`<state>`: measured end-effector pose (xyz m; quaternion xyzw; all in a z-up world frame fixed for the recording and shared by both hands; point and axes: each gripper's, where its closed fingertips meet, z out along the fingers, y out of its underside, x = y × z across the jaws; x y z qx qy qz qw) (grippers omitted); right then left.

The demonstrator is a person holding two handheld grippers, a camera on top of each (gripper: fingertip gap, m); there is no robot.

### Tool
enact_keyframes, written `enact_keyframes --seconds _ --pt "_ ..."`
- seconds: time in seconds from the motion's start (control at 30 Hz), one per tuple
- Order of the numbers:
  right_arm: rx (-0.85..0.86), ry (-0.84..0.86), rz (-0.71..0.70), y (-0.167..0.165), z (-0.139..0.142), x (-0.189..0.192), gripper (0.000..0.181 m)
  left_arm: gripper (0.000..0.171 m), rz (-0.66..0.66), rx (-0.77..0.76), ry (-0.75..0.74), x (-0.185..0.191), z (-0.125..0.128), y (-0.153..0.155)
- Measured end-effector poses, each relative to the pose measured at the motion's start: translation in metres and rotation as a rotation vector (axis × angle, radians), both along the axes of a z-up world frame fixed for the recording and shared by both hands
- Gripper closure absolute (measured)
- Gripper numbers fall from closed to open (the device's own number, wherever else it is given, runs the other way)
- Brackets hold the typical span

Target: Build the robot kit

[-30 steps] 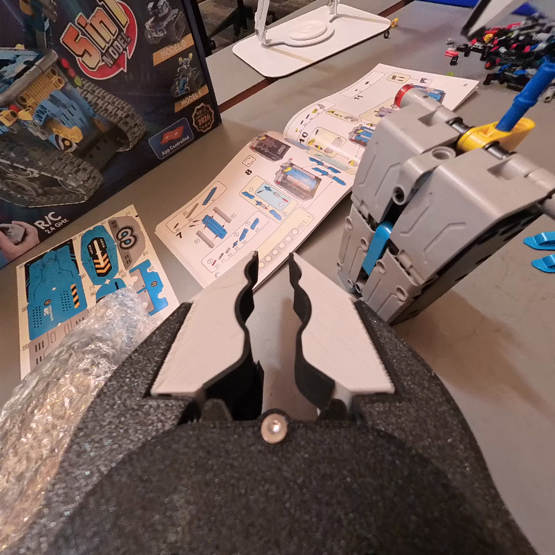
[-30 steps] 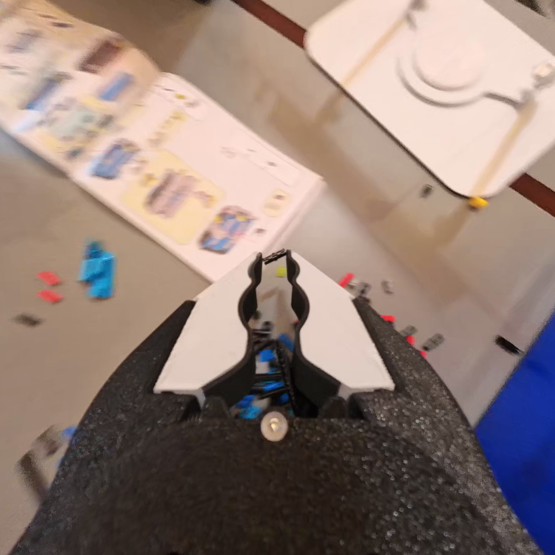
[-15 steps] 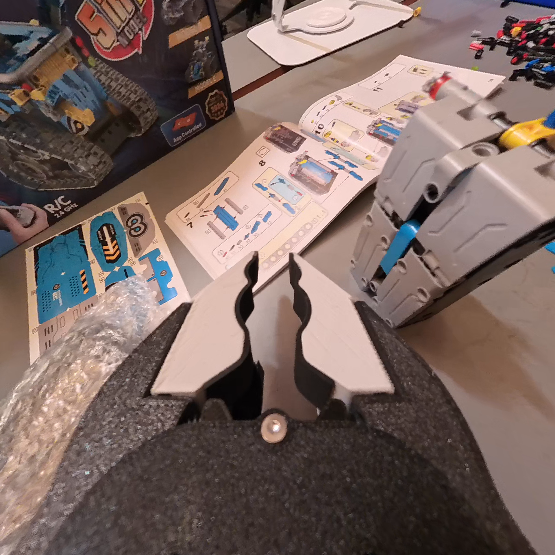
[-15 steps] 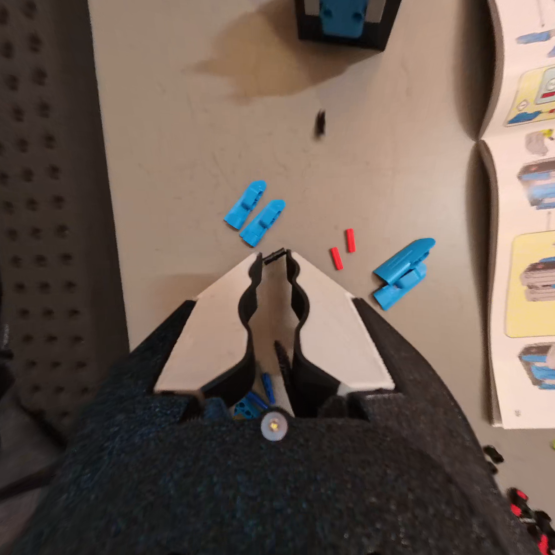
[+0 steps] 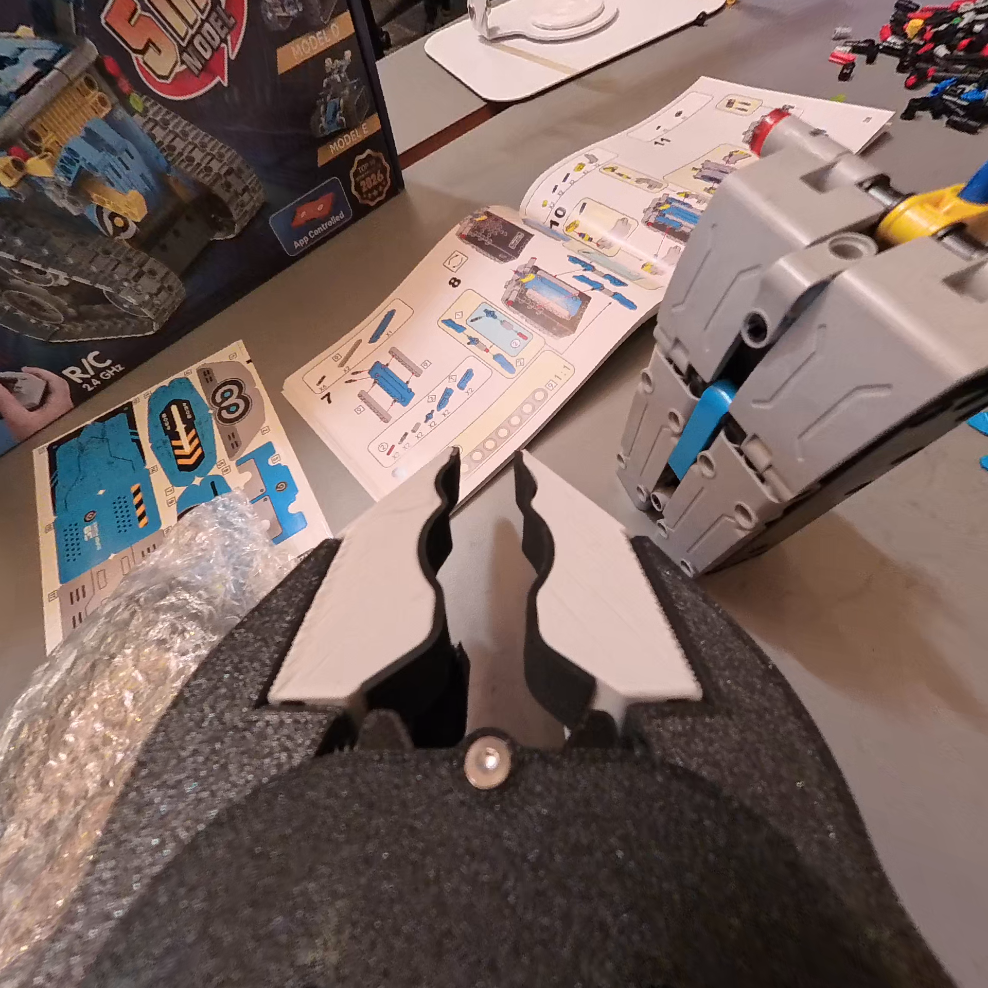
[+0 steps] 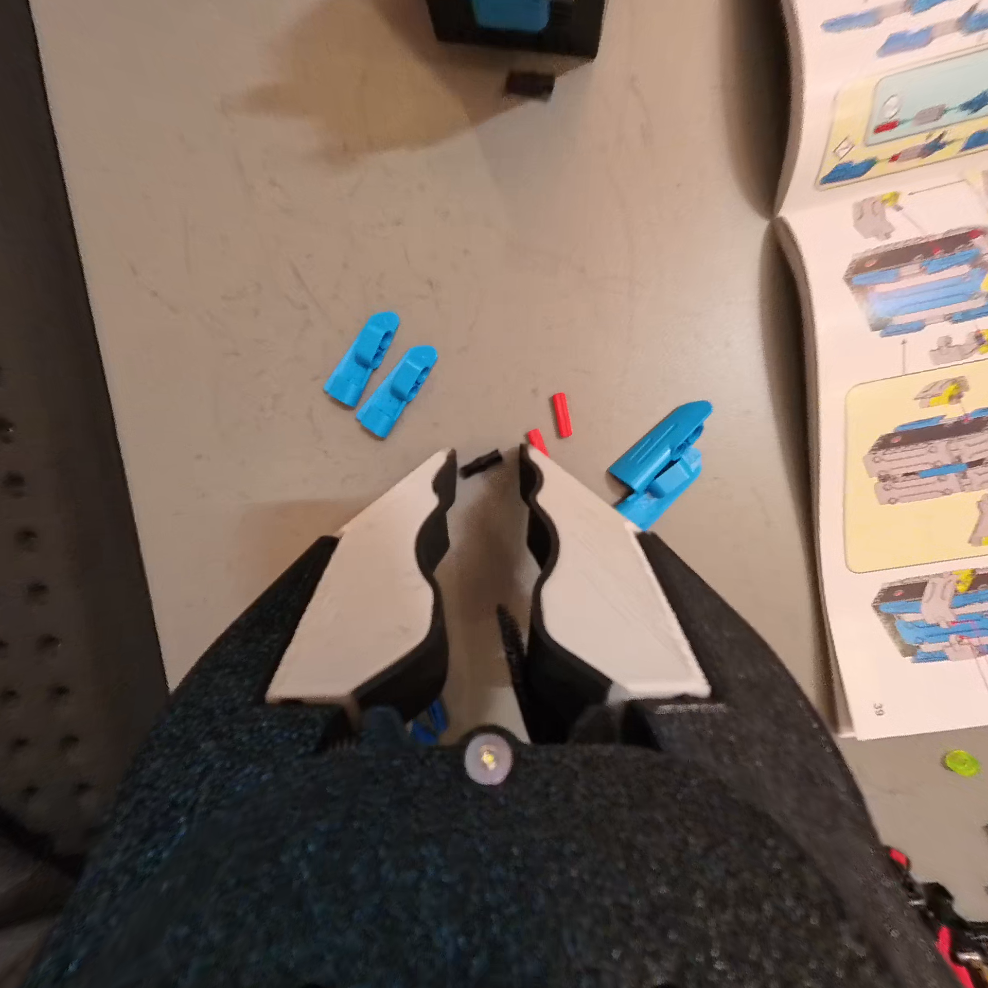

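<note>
My left gripper (image 5: 485, 460) is open a little and empty, low over the grey table. A grey block-built model (image 5: 802, 342) with a blue part and a yellow connector stands just to its right. In the right wrist view my right gripper (image 6: 487, 457) is open. A small black pin (image 6: 479, 463) lies on the table between its fingertips, touching neither clearly. Two red pins (image 6: 560, 414) lie just ahead on the right. A pair of blue pieces (image 6: 382, 374) lies ahead on the left, and a larger blue piece (image 6: 660, 465) lies beside the right finger.
An open instruction booklet (image 5: 481, 331) lies ahead of the left gripper, with a sticker sheet (image 5: 133, 481), bubble wrap (image 5: 107, 668) and the toy box (image 5: 160, 160) to the left. A pile of loose parts (image 5: 941, 43) is at the far right. The table's edge and a dark perforated surface (image 6: 32, 481) run left of the right gripper. Tip to tip, the grippers are about 20 centimeters apart. Measured from the fingertips, the larger blue piece (image 6: 660, 465) is 5 centimeters or so from the right gripper and 20 centimeters from the left.
My right gripper swung down over the table with the black pin at its tips, then opened; the pin now lies loose between them. The left gripper shifted slightly and kept the same opening.
</note>
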<state>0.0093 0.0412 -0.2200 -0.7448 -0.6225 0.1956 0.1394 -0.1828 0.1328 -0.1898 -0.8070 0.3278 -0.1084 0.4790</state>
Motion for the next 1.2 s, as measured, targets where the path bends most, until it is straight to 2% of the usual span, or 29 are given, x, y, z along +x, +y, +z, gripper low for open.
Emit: enact_keyframes --seconds 0.13,0.2,0.27,0.33,0.47,0.67,0.87,1.0,1.1,1.2 --pt "0.063 0.172 -0.034 0.012 0.025 -0.037 0.157 0.152 -0.001 -0.005 -0.001 0.0 -0.001 0.0" --pt "0.112 0.221 -0.094 0.022 0.028 -0.061 0.154 0.152 -0.002 -0.006 -0.004 0.0 -0.001 0.0" --pt "0.135 0.212 -0.143 0.026 0.021 -0.084 0.146 0.152 -0.003 -0.007 -0.004 0.0 -0.001 0.0" --pt "0.143 0.16 -0.135 0.024 0.007 -0.099 0.142 0.152 -0.005 -0.004 -0.003 0.001 0.0 0.0" --pt "0.142 0.154 -0.115 0.023 -0.003 -0.111 0.149 0.152 -0.009 0.005 0.003 0.001 0.0 -0.001" --pt "0.136 0.225 -0.138 0.037 0.004 -0.118 0.153 0.152 -0.011 0.009 0.01 0.002 0.0 -0.001" --pt "0.132 0.22 -0.085 0.031 -0.004 -0.13 0.153 0.152 -0.013 0.015 0.014 0.002 0.0 -0.001" --pt "0.129 0.22 -0.08 0.029 -0.003 -0.129 0.161 0.152 -0.014 0.022 0.019 0.003 0.001 -0.002" --pt "0.149 0.164 -0.093 0.033 -0.002 -0.111 0.165 0.152 -0.014 0.024 0.018 0.003 0.001 -0.002" --pt "0.231 0.104 -0.13 0.044 0.015 -0.068 0.165 0.152 -0.013 0.022 0.013 0.003 0.002 -0.002"
